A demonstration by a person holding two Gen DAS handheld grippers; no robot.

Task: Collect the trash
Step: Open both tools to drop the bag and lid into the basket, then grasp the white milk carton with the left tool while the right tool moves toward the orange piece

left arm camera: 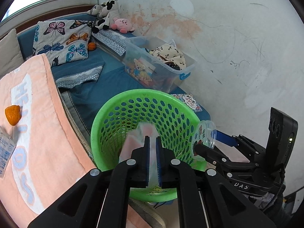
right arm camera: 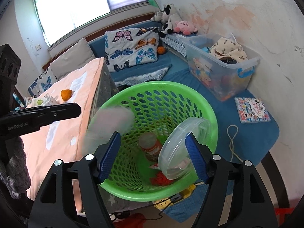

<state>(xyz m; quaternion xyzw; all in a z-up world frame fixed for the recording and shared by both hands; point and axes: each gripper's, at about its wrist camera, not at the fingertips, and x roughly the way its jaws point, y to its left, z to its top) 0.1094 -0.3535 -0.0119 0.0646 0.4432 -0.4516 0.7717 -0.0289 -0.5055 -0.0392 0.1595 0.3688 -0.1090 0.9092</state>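
Two black plastic hand-held grippers with blue ribbed finger pads

The left gripper (left arm camera: pixel 153 152) and the right gripper (right arm camera: pixel 153 155) have black linkage arms with round silver rivets. White letters "DAS" and "GenRobot.AI" are printed on their sides. A black camera block with two round lenses sits on top.

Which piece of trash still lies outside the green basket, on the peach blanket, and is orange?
The orange peel on the peach blanket. The clear plastic lid and jar are already over or inside the green basket.
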